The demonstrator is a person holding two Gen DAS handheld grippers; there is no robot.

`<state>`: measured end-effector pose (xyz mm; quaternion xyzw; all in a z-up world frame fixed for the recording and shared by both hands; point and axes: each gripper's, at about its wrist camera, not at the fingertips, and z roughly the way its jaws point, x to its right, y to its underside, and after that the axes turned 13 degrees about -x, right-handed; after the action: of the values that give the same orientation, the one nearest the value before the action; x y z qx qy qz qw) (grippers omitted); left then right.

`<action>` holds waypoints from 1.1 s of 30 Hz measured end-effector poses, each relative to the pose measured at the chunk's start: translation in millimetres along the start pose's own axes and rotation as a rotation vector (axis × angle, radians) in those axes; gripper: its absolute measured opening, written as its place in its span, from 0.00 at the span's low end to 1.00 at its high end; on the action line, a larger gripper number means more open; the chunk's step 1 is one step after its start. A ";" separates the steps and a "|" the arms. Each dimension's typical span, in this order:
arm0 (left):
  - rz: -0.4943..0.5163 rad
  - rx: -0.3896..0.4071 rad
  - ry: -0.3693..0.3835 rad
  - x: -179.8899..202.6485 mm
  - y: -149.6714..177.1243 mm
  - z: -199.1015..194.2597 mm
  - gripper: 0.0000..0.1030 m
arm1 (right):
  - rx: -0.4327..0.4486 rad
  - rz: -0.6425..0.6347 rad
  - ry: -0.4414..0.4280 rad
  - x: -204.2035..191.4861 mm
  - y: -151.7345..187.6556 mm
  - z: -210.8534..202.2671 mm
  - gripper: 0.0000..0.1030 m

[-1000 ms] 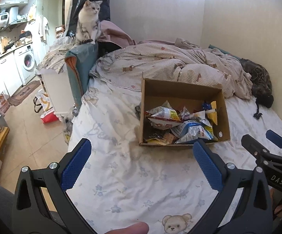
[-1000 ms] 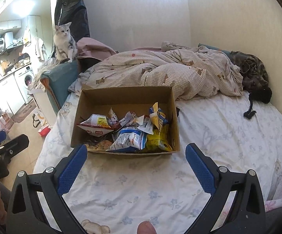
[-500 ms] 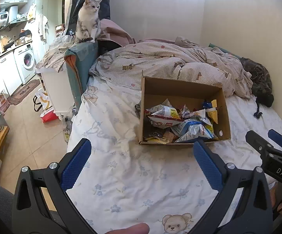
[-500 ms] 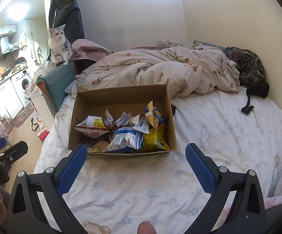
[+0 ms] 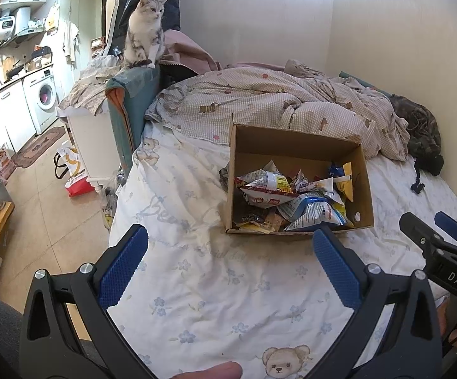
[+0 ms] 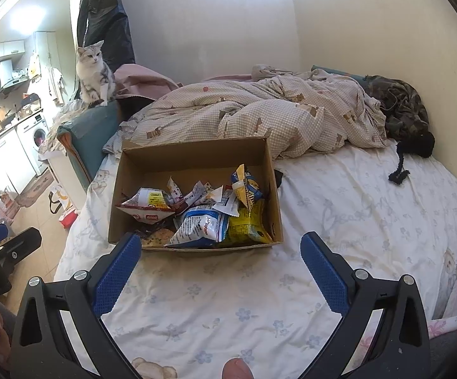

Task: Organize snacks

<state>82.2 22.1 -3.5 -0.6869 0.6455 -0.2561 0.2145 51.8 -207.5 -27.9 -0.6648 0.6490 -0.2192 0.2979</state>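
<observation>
— Blue ribbed pads nearest the lens, I take it?

— Yes. The left gripper has its jaws spread wide with nothing between them, over the bed sheet printed with pale flowers and a teddy bear. The right gripper is likewise released and empty, hanging over the same sheet. A fingertip shows at the bottom edge of each view.

— Can either gripper see the other?

— Both can. In the left wrist view the right gripper pokes in at the far right edge; in the right wrist view the left one shows at the far left edge.

— And the snacks?

— Just beyond the pads, all inside an open cardboard box that sits on the bed. The snack packets lie heaped in the near half of the box: a white and red bag on the left, a blue and white bag in the middle, a yellow bag on the right. The far half of the box floor is bare.

— Behind the box?

— A rumpled checked duvet touches its far wall. A dark camouflage garment lies in the corner by the wall.

— Anything further off?

— A grey and white cat sits upright on a teal cushion edge beyond the bed's left side. Past it, a washing machine stands among white cabinets.
</observation>
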 end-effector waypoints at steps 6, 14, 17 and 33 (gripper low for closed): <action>-0.014 -0.005 0.008 -1.5 -0.1 0.7 1.00 | -0.004 -0.008 0.012 -1.4 0.5 0.7 1.00; -0.023 -0.015 0.011 -0.4 -0.4 2.7 1.00 | -0.007 0.005 0.014 -0.7 -1.3 2.6 1.00; -0.027 -0.018 0.014 0.6 -0.6 3.8 1.00 | -0.015 0.008 0.016 -0.4 -1.7 4.6 1.00; -0.026 -0.016 0.013 -0.6 -0.4 3.6 1.00 | -0.011 0.008 0.012 -1.3 -0.7 5.5 1.00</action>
<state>84.7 22.6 -6.0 -0.6951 0.6400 -0.2582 0.2016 56.0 -205.5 -31.3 -0.6624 0.6547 -0.2185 0.2912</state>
